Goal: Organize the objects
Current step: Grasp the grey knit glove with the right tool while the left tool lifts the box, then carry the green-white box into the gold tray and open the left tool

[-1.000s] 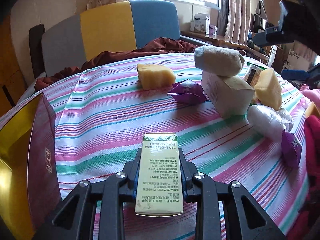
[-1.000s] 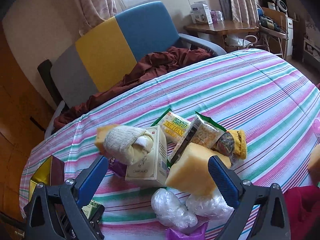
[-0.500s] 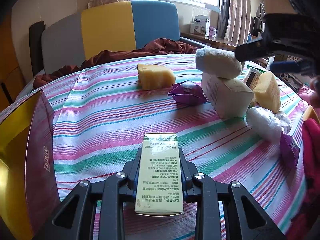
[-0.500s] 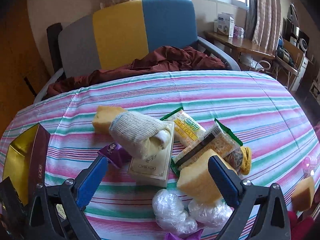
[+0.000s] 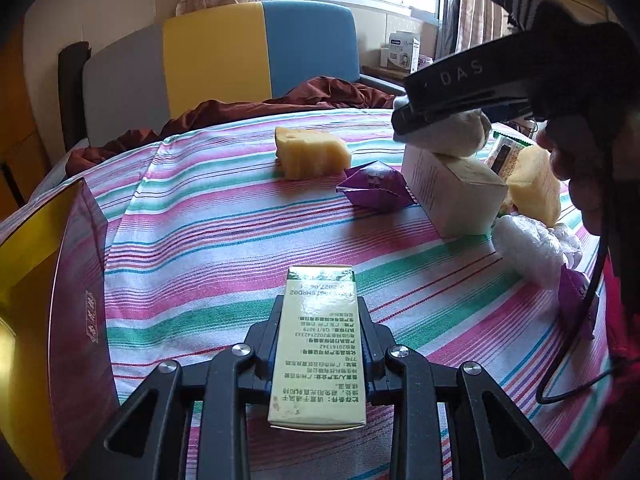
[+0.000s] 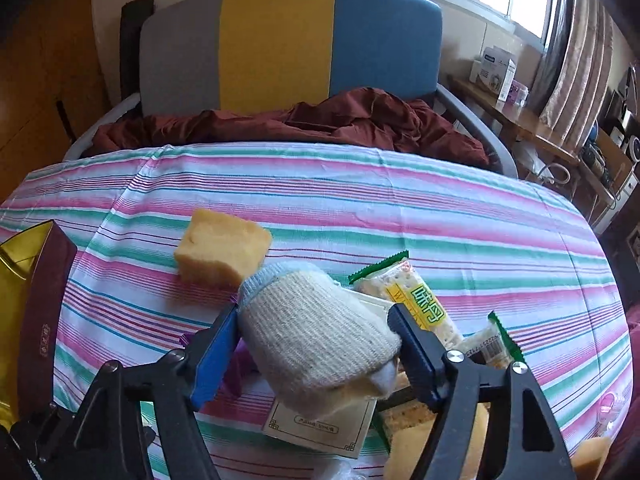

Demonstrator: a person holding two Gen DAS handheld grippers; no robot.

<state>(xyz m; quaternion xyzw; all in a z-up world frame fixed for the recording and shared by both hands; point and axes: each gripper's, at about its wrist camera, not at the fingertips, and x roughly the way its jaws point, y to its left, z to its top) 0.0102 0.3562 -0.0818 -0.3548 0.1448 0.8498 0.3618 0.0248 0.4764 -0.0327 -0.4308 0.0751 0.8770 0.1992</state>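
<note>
My left gripper [image 5: 320, 320] is shut on a pale green carton [image 5: 318, 352] with printed text, held low over the striped tablecloth [image 5: 224, 232]. My right gripper [image 6: 316, 320] is open, its jaws either side of a rolled cream sock [image 6: 316, 340] that rests on a white box [image 6: 320, 424]; I cannot tell if the pads touch it. In the left wrist view the right gripper [image 5: 400, 120] hangs over the same sock [image 5: 452, 132] and box [image 5: 452, 196].
A yellow sponge block [image 5: 310, 152] and a purple packet [image 5: 376, 190] lie mid-table. Snack packets [image 6: 416, 296], another sponge [image 5: 534, 190] and a plastic-wrapped bundle [image 5: 528, 248] crowd the right. A maroon and gold box [image 5: 60, 300] stands open at the left. A chair [image 6: 288, 44] stands behind.
My right gripper has come down and forward from above the pile until its jaws flank the sock. My left gripper has stayed put with the carton.
</note>
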